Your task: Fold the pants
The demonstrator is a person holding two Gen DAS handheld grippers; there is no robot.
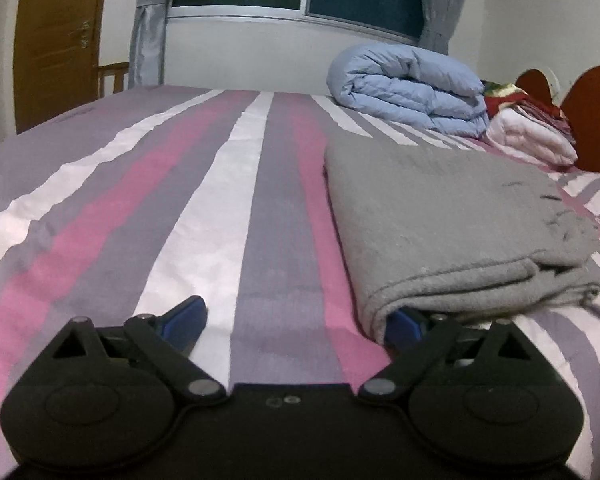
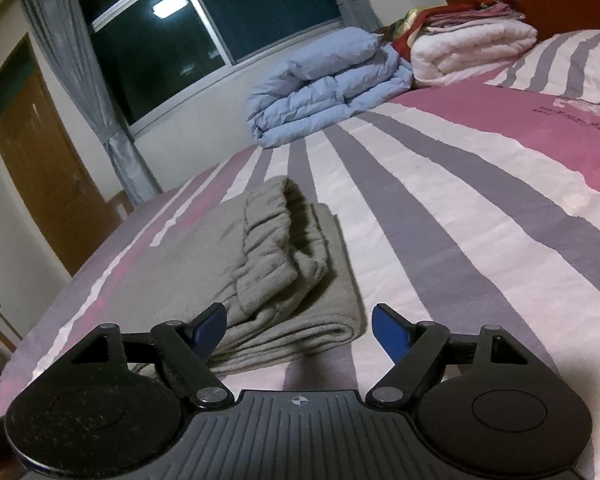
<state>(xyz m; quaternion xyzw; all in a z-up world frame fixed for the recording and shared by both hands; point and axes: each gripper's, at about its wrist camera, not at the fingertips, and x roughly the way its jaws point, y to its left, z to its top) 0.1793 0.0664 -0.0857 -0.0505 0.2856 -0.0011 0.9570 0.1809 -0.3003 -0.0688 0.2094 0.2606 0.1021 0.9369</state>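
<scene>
The grey pants (image 1: 452, 220) lie folded in a flat stack on the striped bed (image 1: 148, 208). My left gripper (image 1: 296, 320) is open at the stack's near left corner; its right blue finger (image 1: 404, 324) is tucked under the folded edge, its left finger rests over bare sheet. In the right wrist view the pants (image 2: 260, 264) show their elastic waistband on top. My right gripper (image 2: 300, 326) is open and empty, low over the sheet at the stack's near right corner, with the folded edge between its fingers.
A rolled light-blue duvet (image 1: 408, 88) lies at the bed's far side under the window, with folded white and red blankets (image 2: 472, 44) beside it near the red headboard (image 1: 596, 116). A striped pillow (image 2: 572, 64) sits at the right. A wooden door (image 1: 56, 40) is at left.
</scene>
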